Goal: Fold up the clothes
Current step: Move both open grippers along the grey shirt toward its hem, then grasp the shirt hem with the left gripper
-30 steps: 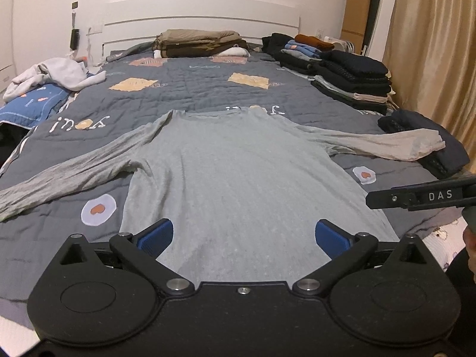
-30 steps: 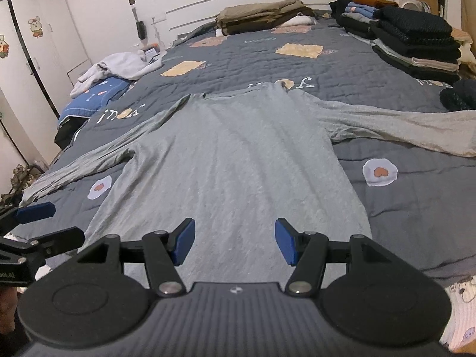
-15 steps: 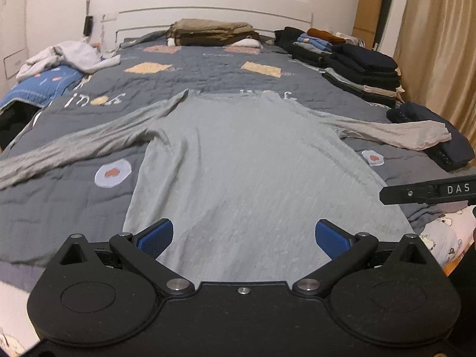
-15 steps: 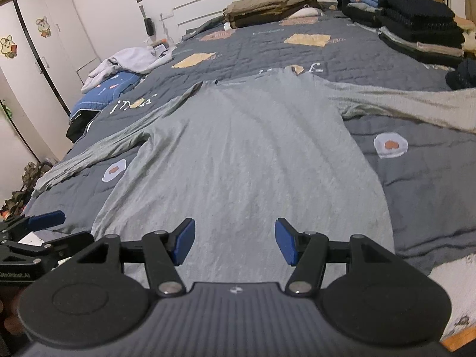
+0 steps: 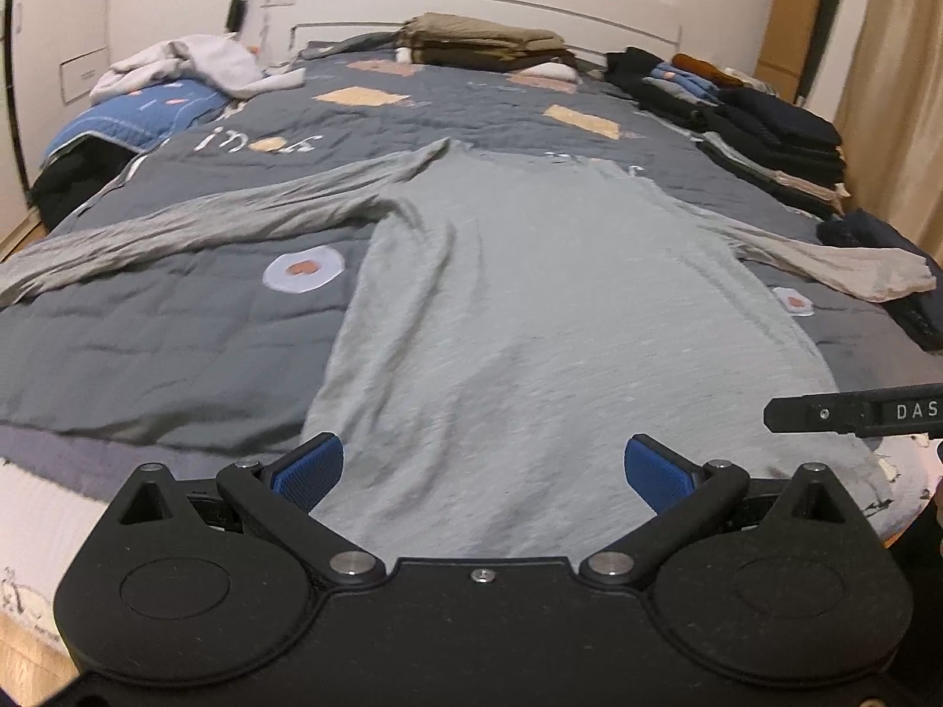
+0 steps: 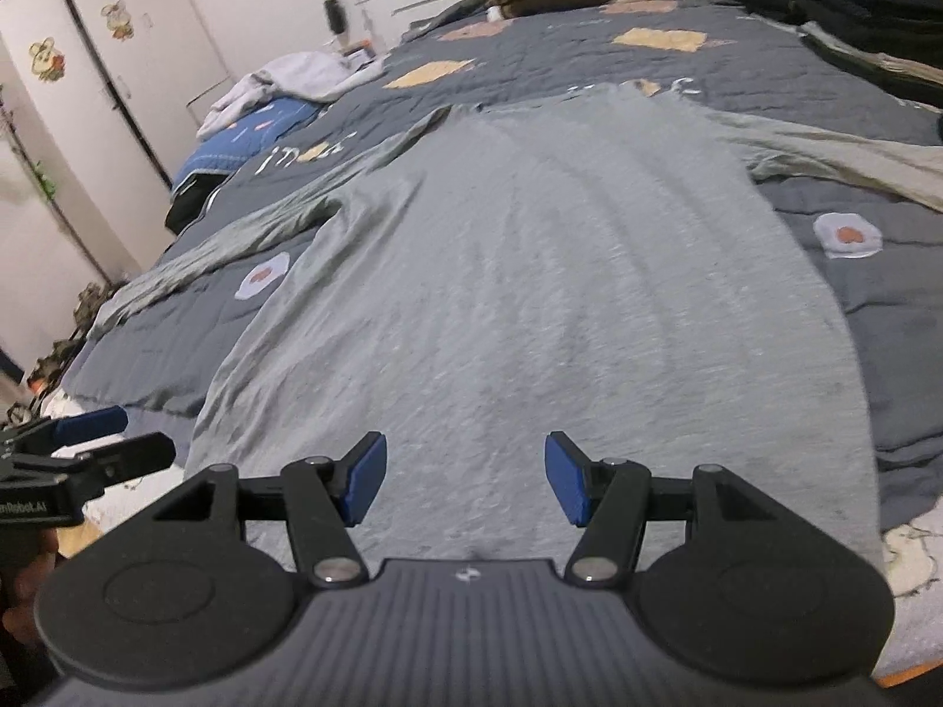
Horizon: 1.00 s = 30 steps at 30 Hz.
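in the left wrist view, one grey long-sleeved shirt (image 5: 548, 318) lies flat on the dark grey quilt (image 5: 177, 318), both sleeves spread. the left gripper (image 5: 483, 471) hovers over the shirt's hem, jaws wide, holding nothing. right of the hem, the right gripper (image 5: 854, 412) shows "das". beyond the shirt's collar lies one brown folded stack (image 5: 483, 47); beyond its right sleeve, one dark stack (image 5: 766, 129).

in the right wrist view, the right gripper (image 6: 465, 477) stands over the same hem, jaws wide and empty. left of the shirt (image 6: 530, 271), the left gripper (image 6: 88, 442) reads "nrobot.ai". two fried-egg patches flank the shirt.
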Available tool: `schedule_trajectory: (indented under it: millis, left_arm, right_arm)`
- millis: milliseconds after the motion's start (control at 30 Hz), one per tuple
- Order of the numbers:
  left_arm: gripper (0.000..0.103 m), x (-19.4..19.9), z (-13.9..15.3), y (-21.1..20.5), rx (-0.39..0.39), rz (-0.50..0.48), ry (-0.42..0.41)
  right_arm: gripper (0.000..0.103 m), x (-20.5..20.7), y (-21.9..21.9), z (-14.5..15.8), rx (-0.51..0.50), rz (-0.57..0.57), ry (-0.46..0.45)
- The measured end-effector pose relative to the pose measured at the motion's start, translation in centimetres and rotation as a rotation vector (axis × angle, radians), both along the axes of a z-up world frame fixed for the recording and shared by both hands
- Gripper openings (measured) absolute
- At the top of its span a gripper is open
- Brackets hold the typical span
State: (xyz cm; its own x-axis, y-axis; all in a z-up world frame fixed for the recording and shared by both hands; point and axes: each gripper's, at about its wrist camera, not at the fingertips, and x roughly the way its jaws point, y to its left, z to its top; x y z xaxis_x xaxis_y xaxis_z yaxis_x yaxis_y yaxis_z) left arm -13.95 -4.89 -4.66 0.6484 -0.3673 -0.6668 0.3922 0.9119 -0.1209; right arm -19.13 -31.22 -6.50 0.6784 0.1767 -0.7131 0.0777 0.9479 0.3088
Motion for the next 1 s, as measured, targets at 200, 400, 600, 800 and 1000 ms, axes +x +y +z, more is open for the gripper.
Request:
schedule_trajectory:
  millis: [200,400,600,800,1000]
  left_arm:
    - [0.103,0.1,-0.7,2.4,0.007,0.047,0.018]
    - [0.103,-0.1,-1.5,4.9,0.006,0.098,0.033]
    - [0.102,-0.3,-2.4,6.8,-0.007,0.129,0.046]
    - [0.099,-0.7,-3.1,7.3,0.004,0.113,0.036]
    - [0.079,-0.7,-3.5,8.0,-0.008,0.118,0.048]
  right_arm:
    - [0.059,0.6,1.0,-0.8,0.002,0.025,0.006]
    - [0.059,0.9,1.6,-1.6,0.006,0.027,0.012]
    - [0.059,1.3,2.5,-2.3,0.015,0.05,0.005]
    - [0.059,1.4,2.8,-2.5,0.028,0.051,0.011]
    - [0.059,0.9,2.1,-2.8,0.03,0.024,0.023]
